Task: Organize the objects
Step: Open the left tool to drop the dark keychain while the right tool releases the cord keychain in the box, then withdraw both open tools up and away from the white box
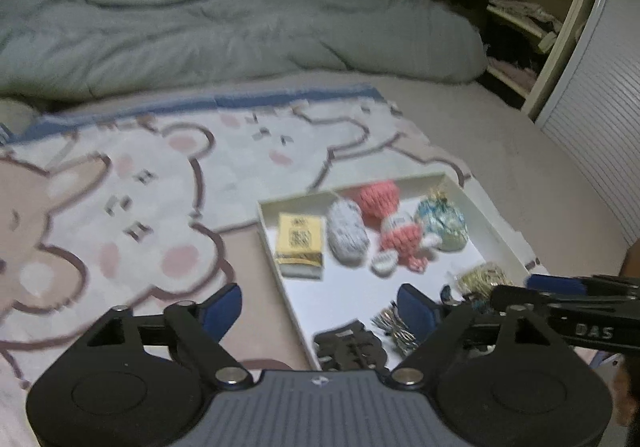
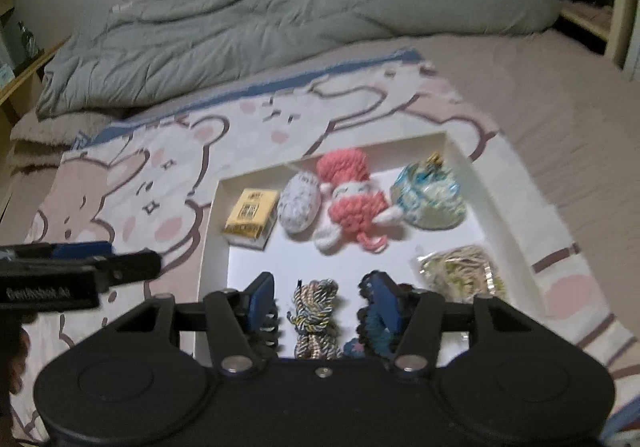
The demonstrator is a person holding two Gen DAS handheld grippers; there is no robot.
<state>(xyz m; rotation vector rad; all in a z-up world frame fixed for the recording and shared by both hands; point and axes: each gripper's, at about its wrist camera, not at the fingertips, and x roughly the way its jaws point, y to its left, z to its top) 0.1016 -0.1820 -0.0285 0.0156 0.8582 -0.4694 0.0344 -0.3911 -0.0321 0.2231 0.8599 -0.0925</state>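
Note:
A white tray (image 2: 216, 207) lies on a bear-print blanket (image 2: 160, 167) on the bed. In it are a yellow box (image 2: 251, 217), a speckled pouch (image 2: 299, 202), a pink knitted doll (image 2: 352, 199), a blue-green pouch (image 2: 430, 201), a gold bundle (image 2: 460, 273), a braided cord (image 2: 316, 317), a teal crochet piece (image 2: 372, 335) and a black hair clip (image 1: 350, 345). My right gripper (image 2: 320, 301) is open, its fingers either side of the braided cord. My left gripper (image 1: 320, 313) is open and empty over the tray's near left corner (image 1: 280, 271).
A grey-green duvet (image 1: 220, 27) is bunched across the far side of the bed. An open shelf unit (image 1: 516, 27) with clothes and a slatted door (image 1: 600, 127) stand at the right. Bare mattress (image 1: 500, 151) lies right of the blanket.

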